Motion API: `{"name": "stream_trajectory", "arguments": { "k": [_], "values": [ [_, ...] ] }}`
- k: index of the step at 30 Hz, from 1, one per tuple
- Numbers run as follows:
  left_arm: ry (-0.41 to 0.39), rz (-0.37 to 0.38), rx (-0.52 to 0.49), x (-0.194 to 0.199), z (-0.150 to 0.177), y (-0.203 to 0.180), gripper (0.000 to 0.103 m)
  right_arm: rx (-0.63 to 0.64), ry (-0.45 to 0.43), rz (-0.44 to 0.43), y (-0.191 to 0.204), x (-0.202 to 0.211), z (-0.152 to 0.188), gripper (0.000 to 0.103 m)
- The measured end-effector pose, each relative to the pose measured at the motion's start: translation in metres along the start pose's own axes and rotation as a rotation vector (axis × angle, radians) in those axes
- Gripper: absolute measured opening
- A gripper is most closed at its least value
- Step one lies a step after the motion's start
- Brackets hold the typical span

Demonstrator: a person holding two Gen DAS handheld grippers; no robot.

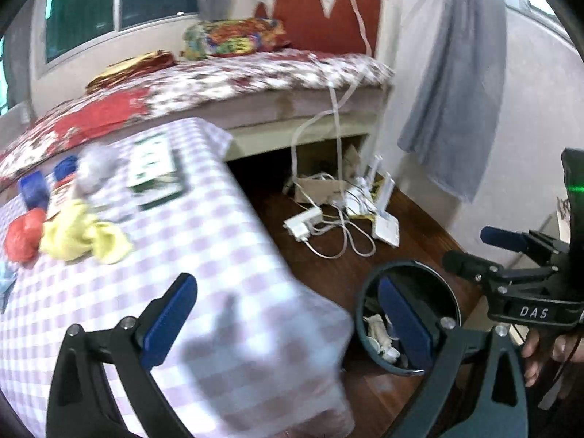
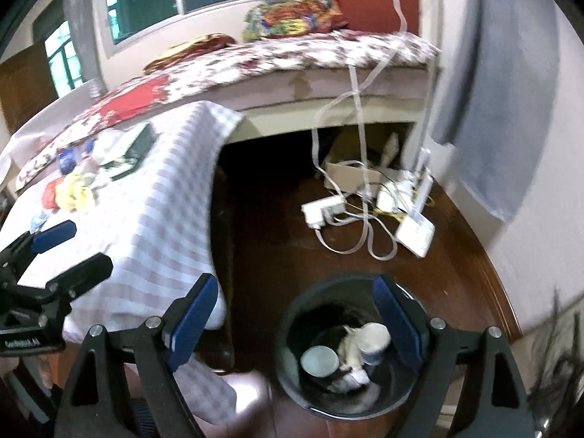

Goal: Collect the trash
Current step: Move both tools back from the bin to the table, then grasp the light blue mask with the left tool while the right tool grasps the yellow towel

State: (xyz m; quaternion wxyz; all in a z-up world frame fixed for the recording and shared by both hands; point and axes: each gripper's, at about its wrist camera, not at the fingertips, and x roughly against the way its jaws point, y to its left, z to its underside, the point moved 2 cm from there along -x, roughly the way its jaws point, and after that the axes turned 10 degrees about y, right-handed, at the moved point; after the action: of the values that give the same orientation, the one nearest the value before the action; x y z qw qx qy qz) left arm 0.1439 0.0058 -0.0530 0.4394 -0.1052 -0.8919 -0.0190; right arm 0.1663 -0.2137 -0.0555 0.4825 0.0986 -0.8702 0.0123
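Both grippers empty; left gripper [image 1: 288, 328] has its fingers spread wide, nothing between them, hovering over the counter's near corner; right gripper [image 2: 299, 323] also spread wide and empty, hanging above the bin [image 2: 288, 379] on the floor beside the counter.

Trash already in the bin: a paper cup [image 2: 374, 339], a round lid [image 2: 321, 361], crumpled white paper. Trash left on the counter [image 1: 204, 255], far left side, well apart from both grippers: yellow crumpled wrapper [image 1: 82, 233], red crumpled ball [image 1: 23, 237], grey crumpled wad [image 1: 96, 168]; blue-capped bottles [image 1: 34, 189] and a green-and-white box [image 1: 157, 168] stand just beside them, and it's unclear whether they're trash.

Risks, as judgement: frames are blurred, so a hurried reach could miss the light wrappers or push them off the far edge; wide fingers could knock the bottles over while going for the grey wad; the checked cloth hangs loose over the corner and could snag on a finger and drag everything.

Around: bed [image 1: 255, 73] behind the counter; power strip and tangled cables [image 1: 328, 226] on the floor near the bin, a trip or snag hazard; grey curtain at right.
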Motion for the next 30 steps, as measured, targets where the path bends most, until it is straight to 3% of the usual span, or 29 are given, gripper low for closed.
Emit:
{"name": "stream_trajectory", "arguments": {
  "k": [9, 22, 30],
  "values": [
    [-0.049, -0.127, 0.164, 0.029, 0.021, 0.106, 0.099, 0.138, -0.019, -0.104, 0.089, -0.004, -0.03, 0.088],
    [-0.086, -0.338, 0.406, 0.067, 0.067, 0.275, 0.099, 0.417, -0.015, -0.248, 0.264, -0.037, -0.073, 0.088],
    [0.014, -0.298, 0.478, 0.034, 0.068, 0.354, 0.09, 0.477, 0.052, -0.244, 0.318, -0.089, -0.101, 0.088]
  ]
}}
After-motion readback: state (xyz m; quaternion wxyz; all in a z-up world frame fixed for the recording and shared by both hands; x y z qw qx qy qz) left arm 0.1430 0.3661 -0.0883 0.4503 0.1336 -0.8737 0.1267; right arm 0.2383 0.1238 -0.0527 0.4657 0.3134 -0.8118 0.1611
